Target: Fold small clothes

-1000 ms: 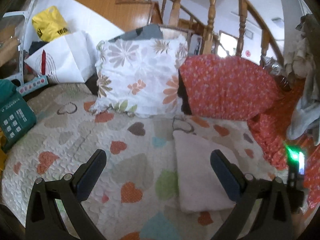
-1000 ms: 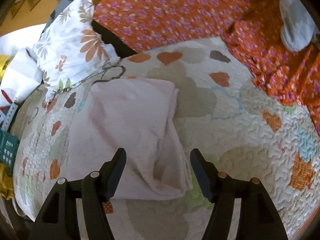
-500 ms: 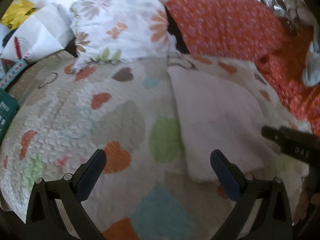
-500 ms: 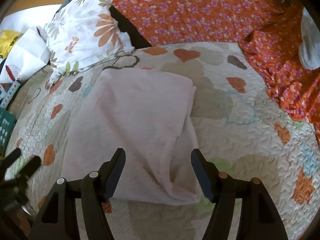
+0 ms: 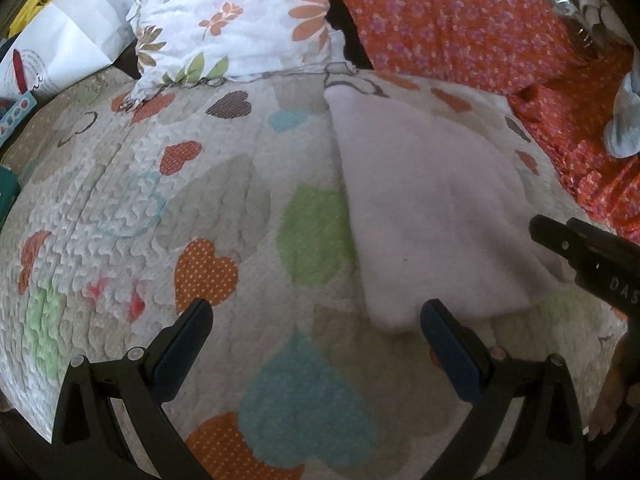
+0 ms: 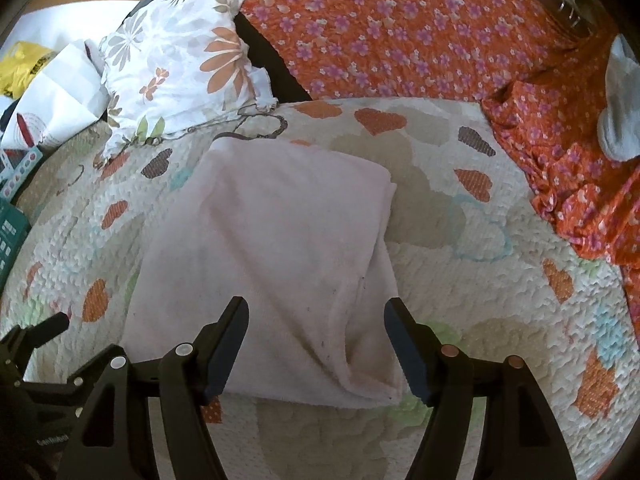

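Observation:
A pale pink cloth (image 6: 276,236) lies flat, folded over, on the heart-patterned quilt (image 6: 480,320). It also shows in the left wrist view (image 5: 424,216), right of centre. My left gripper (image 5: 316,320) is open and empty, low over the quilt, with its right finger close to the cloth's near left corner. My right gripper (image 6: 316,316) is open and empty over the cloth's near edge, above a raised fold. The right gripper also shows at the right edge of the left wrist view (image 5: 580,256). The left gripper shows at the lower left of the right wrist view (image 6: 32,340).
A floral white pillow (image 6: 176,68) and an orange flowered pillow (image 6: 380,28) lie behind the cloth. Orange flowered fabric (image 6: 580,200) and a grey garment (image 6: 620,112) lie at the right. White bags (image 5: 60,48) and a teal box (image 6: 10,232) sit at the left.
The left gripper has tilted down and come closer to the quilt and the cloth's near left corner. The right gripper has come slightly closer to the cloth's near edge. Both stay open.

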Motion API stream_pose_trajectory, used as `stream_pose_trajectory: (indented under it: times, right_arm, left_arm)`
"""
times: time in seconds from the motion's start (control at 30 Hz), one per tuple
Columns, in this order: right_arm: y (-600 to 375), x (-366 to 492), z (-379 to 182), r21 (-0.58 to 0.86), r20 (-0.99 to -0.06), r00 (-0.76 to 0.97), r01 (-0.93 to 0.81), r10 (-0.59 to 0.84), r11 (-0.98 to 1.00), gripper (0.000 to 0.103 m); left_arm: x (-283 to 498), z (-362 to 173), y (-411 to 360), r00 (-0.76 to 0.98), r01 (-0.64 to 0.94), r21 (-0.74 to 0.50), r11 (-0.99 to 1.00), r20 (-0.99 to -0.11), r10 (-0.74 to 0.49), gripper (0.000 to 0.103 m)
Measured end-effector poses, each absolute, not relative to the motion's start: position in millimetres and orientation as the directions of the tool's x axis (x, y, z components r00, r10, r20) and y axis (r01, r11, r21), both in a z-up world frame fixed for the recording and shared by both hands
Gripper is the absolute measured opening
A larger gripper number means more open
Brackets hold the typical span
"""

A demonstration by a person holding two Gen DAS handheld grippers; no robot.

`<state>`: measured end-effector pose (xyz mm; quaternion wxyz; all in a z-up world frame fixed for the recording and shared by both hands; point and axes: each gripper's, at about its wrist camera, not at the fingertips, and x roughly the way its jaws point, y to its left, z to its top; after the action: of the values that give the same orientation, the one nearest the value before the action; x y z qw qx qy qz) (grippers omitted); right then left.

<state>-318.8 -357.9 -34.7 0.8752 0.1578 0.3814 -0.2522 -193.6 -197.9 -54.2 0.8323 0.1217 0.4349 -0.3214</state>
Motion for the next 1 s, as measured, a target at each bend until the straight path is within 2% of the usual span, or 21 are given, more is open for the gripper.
stream_pose_trajectory:
  times: [1.0]
  right_arm:
    - [-338, -314, -34, -0.006, -0.726, 0.584, 0.521, -0.362, 0.853, 0.077]
  left_arm:
    - [-189, -58, -194, 0.400, 0.623, -0.091, 0.777, -0.817, -0.416, 0.103]
